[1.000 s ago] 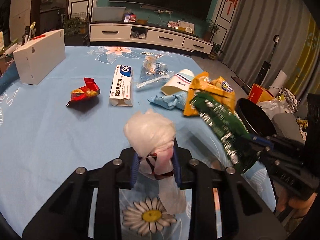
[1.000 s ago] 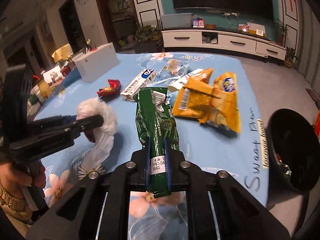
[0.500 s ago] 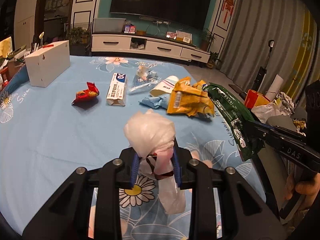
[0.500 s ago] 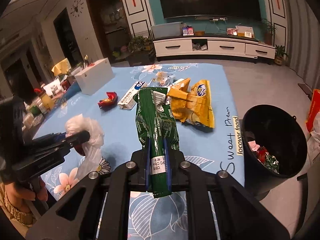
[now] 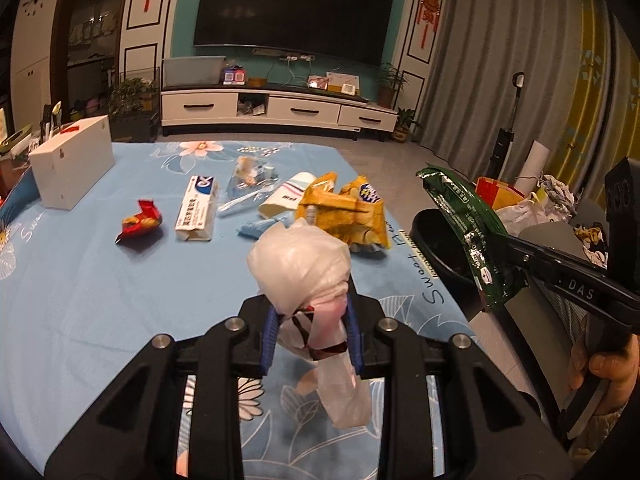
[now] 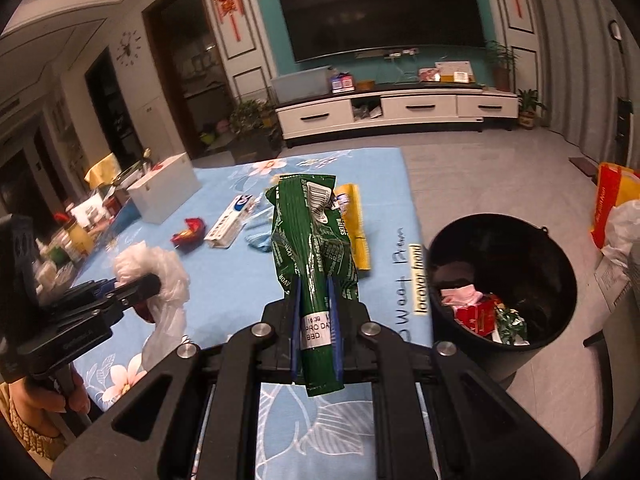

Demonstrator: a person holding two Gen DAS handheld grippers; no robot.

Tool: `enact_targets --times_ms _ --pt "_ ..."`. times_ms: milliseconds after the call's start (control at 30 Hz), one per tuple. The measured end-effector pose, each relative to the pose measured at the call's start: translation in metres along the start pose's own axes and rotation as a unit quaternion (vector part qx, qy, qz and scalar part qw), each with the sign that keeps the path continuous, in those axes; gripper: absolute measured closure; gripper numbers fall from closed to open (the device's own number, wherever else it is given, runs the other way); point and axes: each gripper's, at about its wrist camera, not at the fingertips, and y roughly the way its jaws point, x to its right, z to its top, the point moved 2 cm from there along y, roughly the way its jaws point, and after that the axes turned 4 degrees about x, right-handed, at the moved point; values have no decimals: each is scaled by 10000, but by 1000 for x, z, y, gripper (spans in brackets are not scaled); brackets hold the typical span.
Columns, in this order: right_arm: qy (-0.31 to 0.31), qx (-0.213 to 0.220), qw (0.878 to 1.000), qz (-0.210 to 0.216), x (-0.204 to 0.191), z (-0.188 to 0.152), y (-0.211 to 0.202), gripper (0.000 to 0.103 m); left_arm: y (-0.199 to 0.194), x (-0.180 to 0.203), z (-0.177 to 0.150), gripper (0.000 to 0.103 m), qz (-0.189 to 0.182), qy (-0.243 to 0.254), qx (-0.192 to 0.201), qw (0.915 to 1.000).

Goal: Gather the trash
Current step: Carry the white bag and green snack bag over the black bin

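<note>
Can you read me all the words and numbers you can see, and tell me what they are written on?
"Sweet" and "forever friend": light blue flowered tablecloth.
"PRO DA", "BBD": white label on the crinkled green foil wrapper in the right claw.
"DAS": right claw's black arm.
White toothpaste box: print too small to read.
Yellow snack bag: blurred.

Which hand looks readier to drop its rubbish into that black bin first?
Probably the right. Its tongs grip the green wrapper beside the black bin, off the table's edge. The left tongs, holding the white plastic bag, sit over the table.
</note>
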Motion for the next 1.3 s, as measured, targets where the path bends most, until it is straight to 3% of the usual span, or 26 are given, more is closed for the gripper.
enact_targets --times_ms 500,900,1067,1300 --pt "476 250 9978 -394 48 9 -10 89 16 43 25 74 -426 305 186 9985" --pt "743 404 9956 -393 68 9 -12 89 32 70 41 74 -682 509 250 9961" --pt "998 484 9928 -445 85 3 -14 89 51 83 49 74 -1195 445 66 9918" --pt "1319 555 9875 -657 120 -7 -18 89 91 107 57 74 -1447 496 -213 9880"
